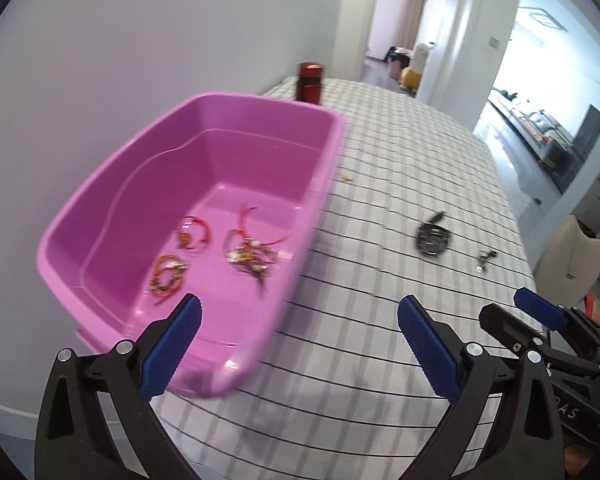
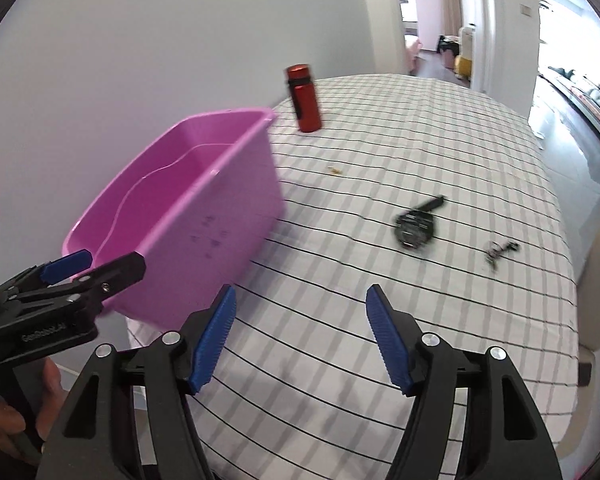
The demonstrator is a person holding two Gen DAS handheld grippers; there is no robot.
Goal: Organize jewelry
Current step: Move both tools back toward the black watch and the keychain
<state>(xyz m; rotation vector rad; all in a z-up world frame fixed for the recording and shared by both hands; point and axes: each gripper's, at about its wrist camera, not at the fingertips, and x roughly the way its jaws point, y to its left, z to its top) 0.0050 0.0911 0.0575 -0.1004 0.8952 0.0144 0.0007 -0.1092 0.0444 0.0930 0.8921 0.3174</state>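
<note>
A pink plastic tub [image 1: 328,120] stands on the left of a checked tablecloth [image 1: 380,360]. Inside it lie several red and gold bracelets [image 1: 192,234] and a tangled beaded piece [image 1: 252,256]. My left gripper [image 1: 300,308] hangs open above the tub's near right corner, nothing between its fingers. On the cloth to the right lie a black watch [image 2: 414,228], a small dark trinket [image 2: 498,252] and a tiny gold piece [image 2: 333,170]. My right gripper [image 2: 302,292] is open over bare cloth, short of the watch, and holds nothing.
A red bottle [image 2: 304,98] stands behind the tub [image 2: 204,216] near the far table edge. A white wall runs along the left. The two grippers are side by side, and a hand [image 2: 48,392] grips the left one. A doorway and corridor open at the back right.
</note>
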